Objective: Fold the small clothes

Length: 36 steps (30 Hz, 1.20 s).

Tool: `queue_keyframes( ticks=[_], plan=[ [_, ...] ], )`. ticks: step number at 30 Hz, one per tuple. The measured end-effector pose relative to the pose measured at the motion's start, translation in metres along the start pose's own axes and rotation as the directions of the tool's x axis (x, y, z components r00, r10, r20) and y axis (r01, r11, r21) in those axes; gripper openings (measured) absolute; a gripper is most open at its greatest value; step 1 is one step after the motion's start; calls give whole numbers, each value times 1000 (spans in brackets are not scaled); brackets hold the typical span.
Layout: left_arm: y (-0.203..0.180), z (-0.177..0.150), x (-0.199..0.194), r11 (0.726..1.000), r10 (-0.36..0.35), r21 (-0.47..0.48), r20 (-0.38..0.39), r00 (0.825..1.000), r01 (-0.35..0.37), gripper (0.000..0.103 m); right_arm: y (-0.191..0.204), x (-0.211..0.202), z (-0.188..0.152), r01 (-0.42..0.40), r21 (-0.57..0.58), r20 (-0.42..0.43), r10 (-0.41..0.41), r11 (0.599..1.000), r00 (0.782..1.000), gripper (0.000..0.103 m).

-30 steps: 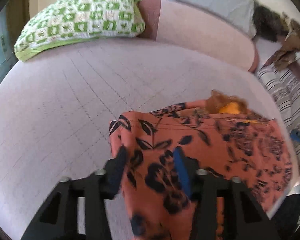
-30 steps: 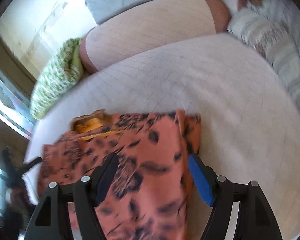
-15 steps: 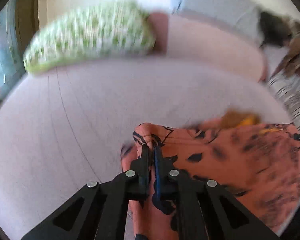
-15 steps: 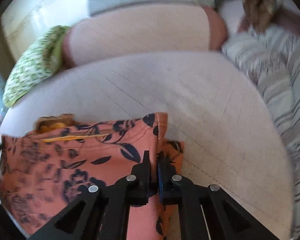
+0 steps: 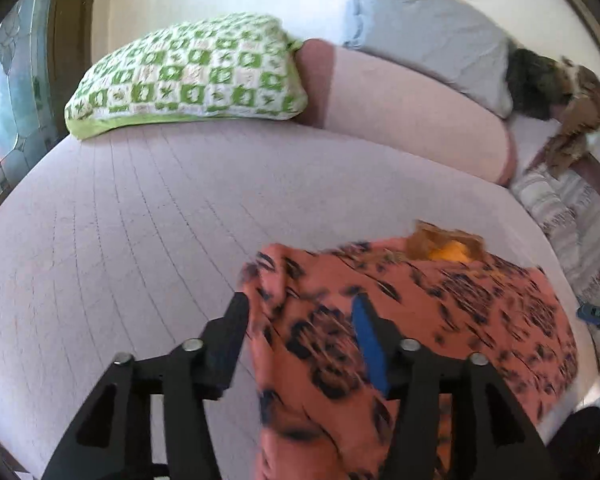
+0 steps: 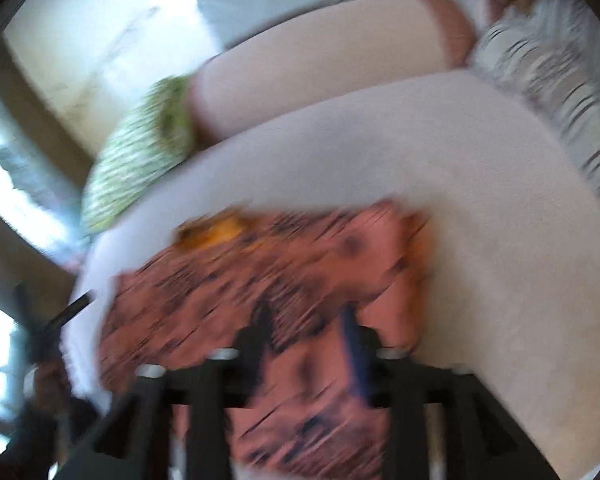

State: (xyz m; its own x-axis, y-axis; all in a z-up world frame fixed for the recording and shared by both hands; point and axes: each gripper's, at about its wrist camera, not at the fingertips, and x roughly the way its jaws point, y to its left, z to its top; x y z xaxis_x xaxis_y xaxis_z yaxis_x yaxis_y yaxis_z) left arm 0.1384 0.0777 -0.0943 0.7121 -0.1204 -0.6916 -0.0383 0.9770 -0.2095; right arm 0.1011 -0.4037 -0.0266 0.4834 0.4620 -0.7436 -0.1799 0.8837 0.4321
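Observation:
An orange garment with a dark leaf print [image 5: 440,312] lies on the pale pink bed cover [image 5: 140,220], with a brown and yellow piece [image 5: 448,246] at its far edge. My left gripper [image 5: 300,316] is open, its fingers apart over the garment's left edge. In the blurred right wrist view the same garment [image 6: 260,264] lies under my right gripper [image 6: 306,320], which is open with its fingers apart over the cloth.
A green and white crocheted pillow [image 5: 192,80] and a pink bolster [image 5: 412,108] lie at the head of the bed, with a grey-blue pillow [image 5: 428,40] behind. A striped blanket [image 5: 572,216] lies at the right edge.
Both grippers were shut on the garment's corners half a second ago. Both have now opened and let the cloth go. The right view is moving fast.

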Motion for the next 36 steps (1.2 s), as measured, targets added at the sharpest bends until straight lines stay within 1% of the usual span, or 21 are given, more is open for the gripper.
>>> queue_keyframes(
  ticks=[1,2,3,4,5,6,7,9,11,14,21,22,23,24,25,27,28,30,32,34,36],
  plan=[
    [-5,-7,-5,1000,-16,14,7,1000,16,62,-4,5,-14,-16,27,-25,17,1000,1000,85],
    [-10,-17,-8,999,-23,28,6,1000,22,70,-13,13,-27,21,54,-50,-18,998,999,85],
    [-13,-26,-3,999,-16,45,-16,1000,17,73,-27,24,-40,94,82,-91,-87,992,992,85],
    [-15,-39,11,997,14,71,-82,997,-9,73,-45,32,-51,175,128,-128,-159,976,979,81],
    [-16,-45,26,994,61,95,-152,986,-47,73,-52,26,-54,150,175,-98,-134,973,986,80],
    [-15,-51,32,993,79,103,-193,978,-60,73,-51,16,-50,128,201,-71,-116,971,991,80],
    [-13,-54,31,995,68,82,-188,980,-53,73,-50,4,-42,93,224,-47,-85,970,995,80],
    [-12,-49,15,998,59,37,-132,989,-55,73,-41,-18,-24,56,194,36,-64,979,997,81],
    [-17,-43,3,998,56,46,-80,995,-52,73,-39,-25,-5,86,158,69,-98,984,993,81],
    [-27,-37,-1,997,16,70,-46,999,-13,73,-54,-5,27,97,175,46,-107,980,993,81],
    [-49,-54,19,993,-18,111,-121,993,31,73,-91,86,68,121,207,-65,-110,971,992,81],
    [-50,-56,21,993,-19,115,-123,992,33,73,-92,95,69,123,201,-77,-110,972,991,76],
    [-52,-57,21,992,-23,121,-122,992,38,73,-89,97,71,121,185,-80,-107,975,991,40],
    [-54,-57,23,991,-25,125,-121,992,40,73,-88,101,72,93,184,-105,-75,979,992,14],
    [-54,-57,25,990,-27,132,-122,992,43,73,-80,95,75,55,173,-85,-41,983,996,12],
    [-54,-59,29,989,-27,143,-120,992,44,73,-64,73,79,31,114,1,-31,993,1000,12],
    [-53,-61,30,989,-28,144,-118,993,45,73,-75,74,79,34,155,4,-35,987,999,12],
    [-53,-61,33,987,-29,152,-113,993,46,73,-106,98,69,73,254,-77,-55,964,996,12],
    [-52,-59,30,988,-32,143,-123,992,50,73,-116,98,62,14,301,-31,-5,954,1000,20],
    [-48,-55,23,991,-47,117,-112,993,60,73,-115,86,62,-39,329,11,37,944,999,21],
    [-41,-52,17,995,-44,89,-99,994,53,73,-111,74,62,-13,319,2,13,948,1000,23]
  ],
)
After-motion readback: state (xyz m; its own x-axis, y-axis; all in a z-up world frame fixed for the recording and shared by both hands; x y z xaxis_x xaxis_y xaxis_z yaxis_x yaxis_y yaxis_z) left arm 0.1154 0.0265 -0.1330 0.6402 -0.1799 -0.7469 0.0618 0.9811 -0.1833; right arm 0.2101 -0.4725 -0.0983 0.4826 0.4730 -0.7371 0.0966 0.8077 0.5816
